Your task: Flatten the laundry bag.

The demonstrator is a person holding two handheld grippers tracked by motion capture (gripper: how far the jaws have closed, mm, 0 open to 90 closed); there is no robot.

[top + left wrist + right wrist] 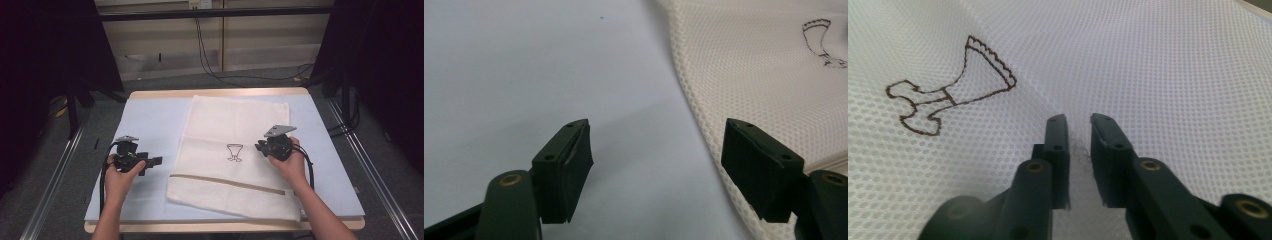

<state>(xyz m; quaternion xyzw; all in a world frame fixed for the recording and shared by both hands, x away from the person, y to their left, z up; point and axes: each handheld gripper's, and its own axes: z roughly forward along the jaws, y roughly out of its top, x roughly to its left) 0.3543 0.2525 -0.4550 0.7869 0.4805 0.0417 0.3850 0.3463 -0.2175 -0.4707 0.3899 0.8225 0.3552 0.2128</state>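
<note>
**Q.** Black jaws sit lowest in both gripper views; how do they stand?

**A.** Those of the left gripper [656,170] stand wide apart, with nothing between them, over the pale blue table cover [524,65] just beside the left edge of the mesh laundry bag [774,80]. Those of the right gripper [1079,125] are nearly together, a narrow slit between them, low over the mesh. Whether a fold of mesh is pinched in that slit cannot be told.

**Q.** Where does the bag lie?

**A.** In the high view the mesh laundry bag [235,125] lies flat across the middle of the table [215,93], its zip strip [227,183] toward the person and the small stitched emblem [234,152] at its centre. The left gripper [156,161] is off the cloth; the right gripper [260,146] is over it, right of the emblem.

**Q.** What makes the step go well, judged from this?

**A.** Probably a fold is being prepared. Mesh is limp and slippery, so each gripper should bite a full pinch of both layers at an edge, not one layer mid-panel. Lifting both sides evenly should keep the cloth from skewing.
</note>
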